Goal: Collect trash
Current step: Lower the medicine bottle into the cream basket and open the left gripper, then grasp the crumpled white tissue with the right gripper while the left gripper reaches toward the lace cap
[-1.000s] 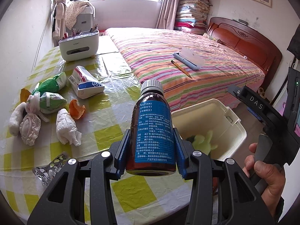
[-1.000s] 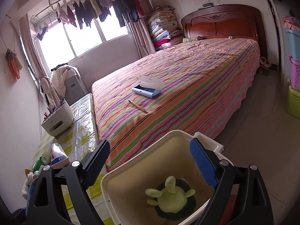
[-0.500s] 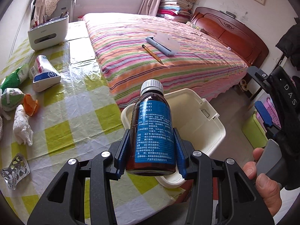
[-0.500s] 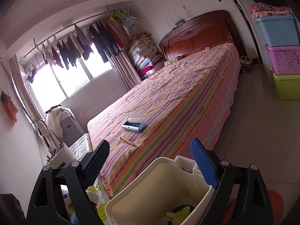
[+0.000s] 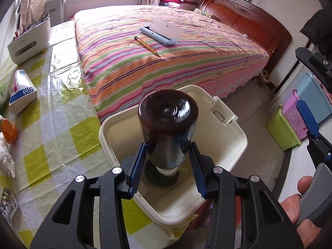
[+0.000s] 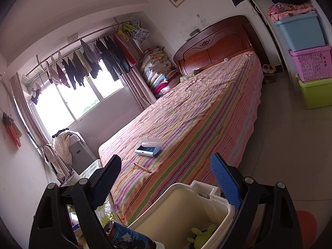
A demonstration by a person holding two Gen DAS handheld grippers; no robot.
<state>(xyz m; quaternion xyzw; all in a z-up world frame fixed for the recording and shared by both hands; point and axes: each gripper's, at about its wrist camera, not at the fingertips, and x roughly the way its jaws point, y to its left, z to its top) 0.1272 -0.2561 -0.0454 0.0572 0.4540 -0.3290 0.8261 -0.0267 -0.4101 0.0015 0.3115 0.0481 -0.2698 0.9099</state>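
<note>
Left gripper [image 5: 167,167]: my two blue pads sit on either side of the brown bottle [image 5: 168,124], near its neck end. The bottle is upside down, flat base toward the camera, white cap pointing into the cream bin [image 5: 238,137]. The pads look to be pinching it, but whether they press fully or have just slackened I cannot tell for sure; contact is visible on both sides.

Landmark: the cream bin.
- Bottle: directly above the bin's open mouth, cap end inside the rim line.
- Inside the bin, at the bottom: a dark round item with a pale green piece on it [image 6: 200,235].
- Bin stands between the checked table [image 5: 62,137] and the striped bed [image 5: 166,62], touching the table edge.
- On the table, well to the far side of the bin: a white-and-blue packet [image 5: 20,91], an orange scrap [image 5: 8,128], crumpled white tissue [image 5: 6,157], a foil blister strip [image 5: 8,203].
- On the bed beyond the bin: a pencil [image 5: 147,46] and a blue case [image 5: 159,34].

Right gripper [image 6: 166,182]: fingers spread wide, nothing between them, held just beside the bin on the side away from the table. A hand [image 5: 298,207] grips its handle.
</note>
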